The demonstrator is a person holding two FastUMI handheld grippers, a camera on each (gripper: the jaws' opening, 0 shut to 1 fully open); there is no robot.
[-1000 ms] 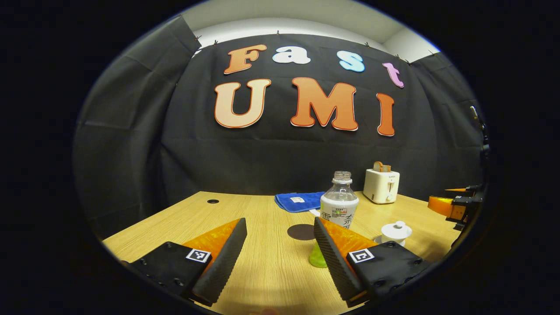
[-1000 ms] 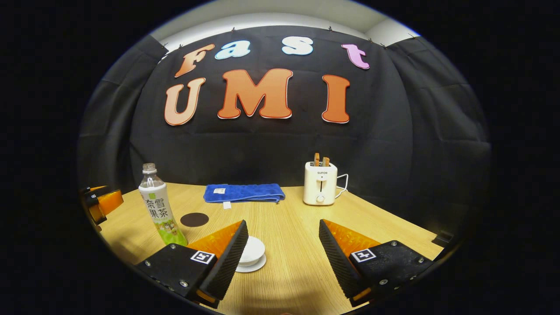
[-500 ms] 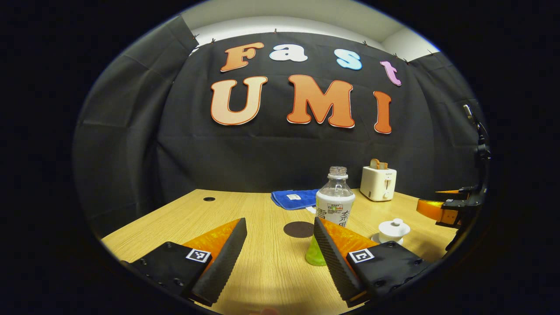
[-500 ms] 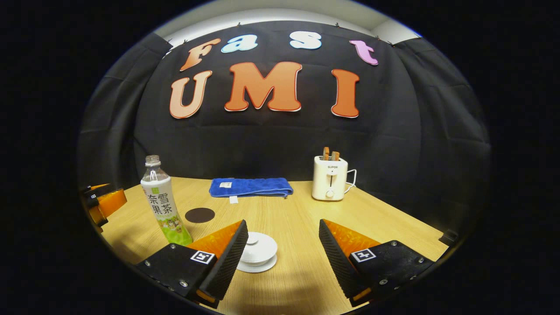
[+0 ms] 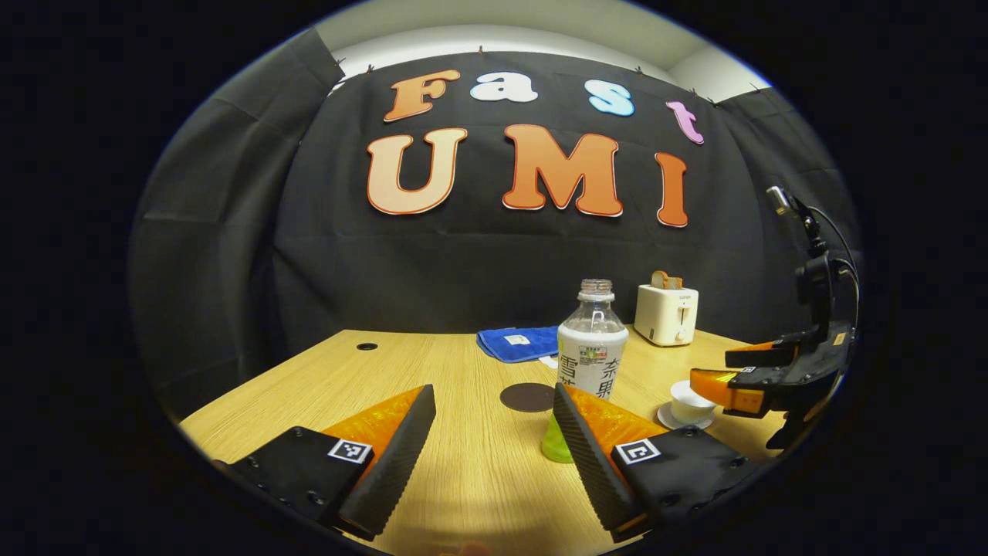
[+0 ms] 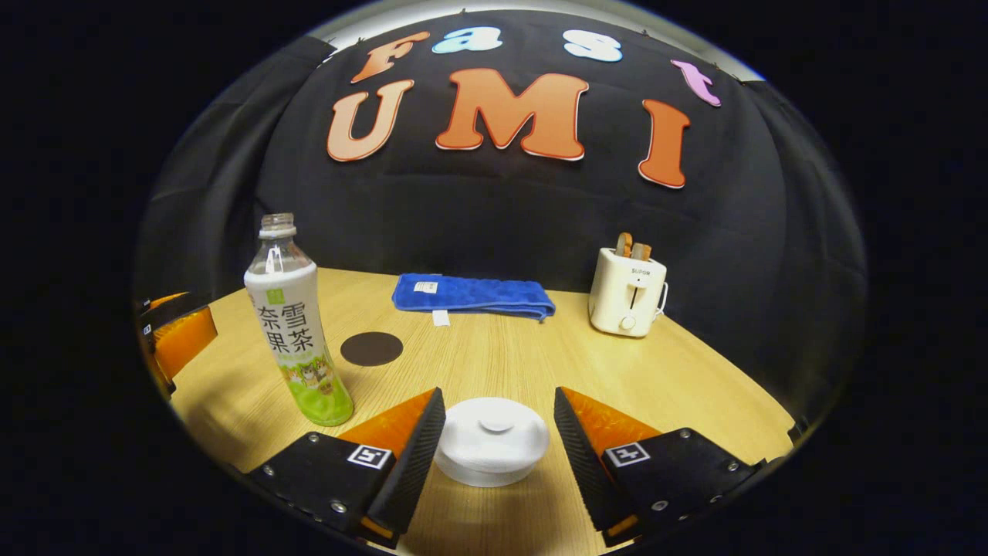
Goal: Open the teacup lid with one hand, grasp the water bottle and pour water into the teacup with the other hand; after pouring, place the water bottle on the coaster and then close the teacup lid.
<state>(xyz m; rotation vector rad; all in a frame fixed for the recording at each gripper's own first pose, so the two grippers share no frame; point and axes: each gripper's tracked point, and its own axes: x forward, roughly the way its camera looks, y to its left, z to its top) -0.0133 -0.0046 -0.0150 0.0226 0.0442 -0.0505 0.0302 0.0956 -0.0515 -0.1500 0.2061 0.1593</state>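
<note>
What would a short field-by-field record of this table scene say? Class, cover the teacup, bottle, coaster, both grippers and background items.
teacup: white teacup, lid on, between the right gripper's open fingers
water bottle: water bottle, upright, uncapped, on the table
coaster: dark round coaster, bare, beyond the bottle
right gripper: right gripper, open, around the teacup
left gripper: left gripper, open, bottle near one finger
background: blue towel, white toaster
</note>
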